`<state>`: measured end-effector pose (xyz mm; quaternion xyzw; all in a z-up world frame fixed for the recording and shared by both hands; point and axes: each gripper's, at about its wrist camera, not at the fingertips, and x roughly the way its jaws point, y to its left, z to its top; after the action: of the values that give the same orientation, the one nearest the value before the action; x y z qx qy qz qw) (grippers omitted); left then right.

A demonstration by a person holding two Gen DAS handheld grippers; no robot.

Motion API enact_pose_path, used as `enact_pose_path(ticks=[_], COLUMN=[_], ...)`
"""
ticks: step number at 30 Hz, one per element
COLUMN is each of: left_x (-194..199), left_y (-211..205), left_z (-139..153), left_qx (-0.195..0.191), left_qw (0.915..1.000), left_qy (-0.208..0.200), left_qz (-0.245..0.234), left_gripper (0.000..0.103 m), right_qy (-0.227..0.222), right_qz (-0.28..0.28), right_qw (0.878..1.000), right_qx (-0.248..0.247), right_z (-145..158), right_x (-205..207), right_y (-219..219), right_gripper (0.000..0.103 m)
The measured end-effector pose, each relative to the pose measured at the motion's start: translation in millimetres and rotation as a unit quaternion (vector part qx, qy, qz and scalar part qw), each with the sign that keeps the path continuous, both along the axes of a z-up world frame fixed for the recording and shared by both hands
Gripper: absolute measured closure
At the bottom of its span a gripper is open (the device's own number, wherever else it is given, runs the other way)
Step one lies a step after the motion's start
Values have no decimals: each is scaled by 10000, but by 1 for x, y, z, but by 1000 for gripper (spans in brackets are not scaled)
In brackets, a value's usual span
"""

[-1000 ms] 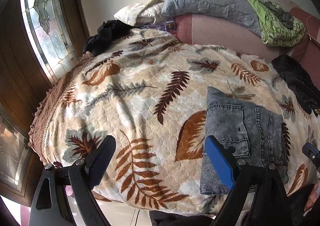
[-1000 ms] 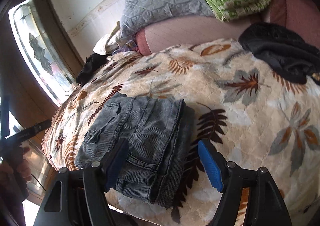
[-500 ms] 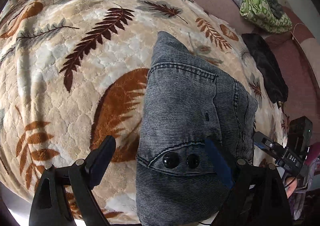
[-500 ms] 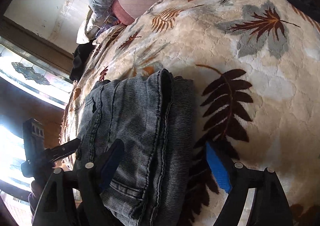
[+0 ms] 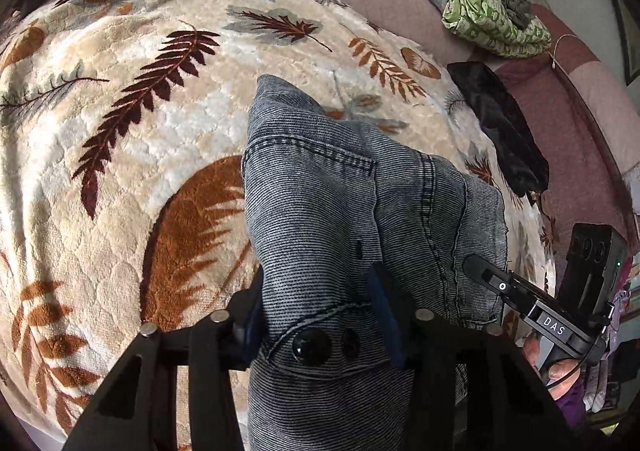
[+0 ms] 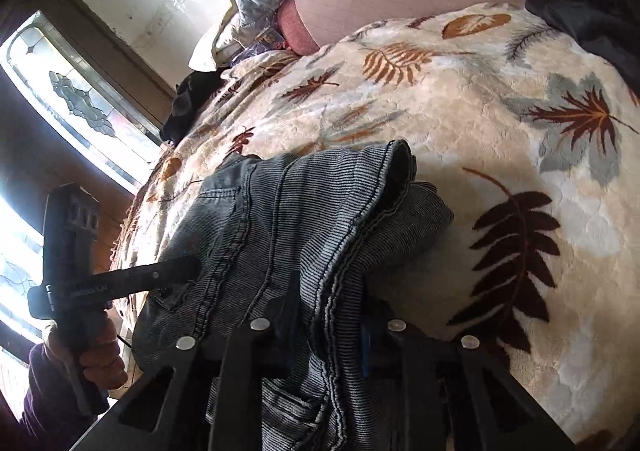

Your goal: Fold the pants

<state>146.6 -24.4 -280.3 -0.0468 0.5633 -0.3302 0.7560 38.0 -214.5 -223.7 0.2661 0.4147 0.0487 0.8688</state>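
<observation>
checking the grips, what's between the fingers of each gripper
Jeans in both. Left wrist view: the left gripper has just closed on the buttoned waistband. Right wrist view: the right gripper has just closed on a bunched seam edge.

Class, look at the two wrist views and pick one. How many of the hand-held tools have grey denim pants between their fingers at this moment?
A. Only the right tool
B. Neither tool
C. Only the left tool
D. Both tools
D: the left tool pinches the grey pants beside the dark buttons, and the right tool clamps a bunch of their seamed edge, both jaws having just closed.
</observation>
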Motion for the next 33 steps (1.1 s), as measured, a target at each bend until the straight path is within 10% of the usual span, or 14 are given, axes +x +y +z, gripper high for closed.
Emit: enact_pose_path(ticks=[12, 20, 24, 28, 33], left_x=[72, 150, 157, 139, 107], left_y=[-32, -82, -86, -54, 5], left_z=[81, 38, 12, 26, 38], left_qx=[40, 822, 1187, 1393, 1540], left_qw=[9923, 9823, 9793, 9700, 9560], left_qy=[-1232, -1635, -1547, -1858, -2189], left_qz=[86, 395, 534, 726, 1205], left_gripper=[67, 67, 67, 29, 27], right_qy=[-1082, -555, -57, -140, -474], right_qz=[-65, -381, -638, -853, -911], right_qw=[9936, 9975, 9979, 9963, 9941], right_qx=[-332, -194, -49, -10, -335], right_z=[70, 11, -24, -7, 31], right_x=[78, 172, 184, 163, 121], right_y=[-13, -50, -73, -91, -90], right_gripper=[81, 80, 52, 39, 35])
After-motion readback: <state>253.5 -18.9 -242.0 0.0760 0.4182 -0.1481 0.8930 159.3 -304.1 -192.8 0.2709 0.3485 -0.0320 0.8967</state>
